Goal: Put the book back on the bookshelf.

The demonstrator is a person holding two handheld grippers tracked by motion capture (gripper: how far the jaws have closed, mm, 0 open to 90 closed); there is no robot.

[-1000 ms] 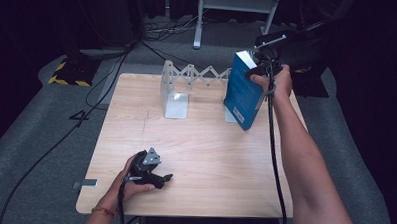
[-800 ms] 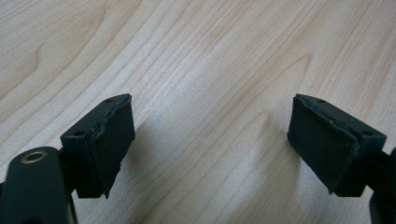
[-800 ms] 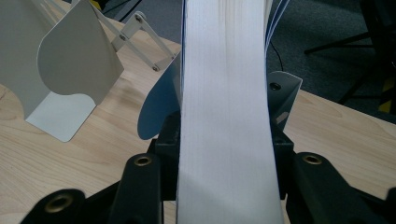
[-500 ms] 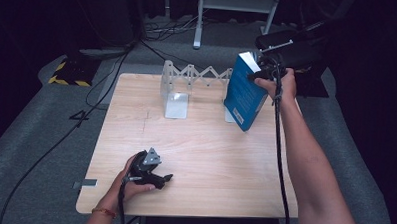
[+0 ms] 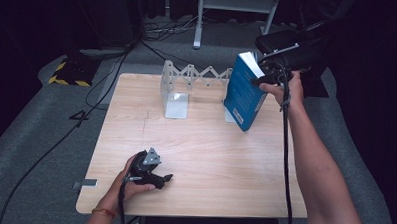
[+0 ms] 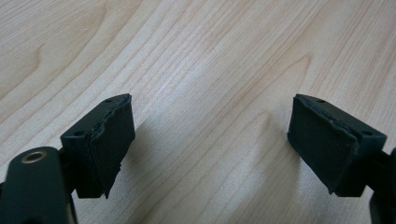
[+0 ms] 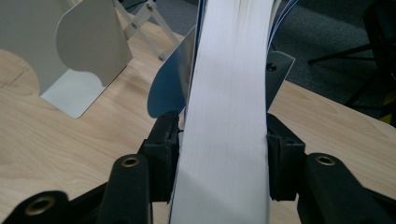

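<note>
A blue book (image 5: 243,96) stands tilted on the wooden table (image 5: 205,157) at the back right, beside the folding bookend rack (image 5: 188,74). My right gripper (image 5: 268,77) holds the book at its top. In the right gripper view the white page edge (image 7: 229,116) runs between the jaws, and both pads (image 7: 163,154) lie against the book. These jaws have just been opening, with the book still between them. My left gripper (image 5: 166,178) rests near the front left of the table. Its fingers (image 6: 105,140) stand wide apart, open over bare wood.
A white bookend plate (image 5: 176,103) of the rack stands left of the book, and another metal plate (image 7: 279,65) shows just behind it. Cables (image 5: 113,74) and a yellow-black block (image 5: 68,73) lie on the floor beyond the table's left edge.
My right hand has shifted to the right with the book's top, so the book leans more. The left hand has stayed in place.
</note>
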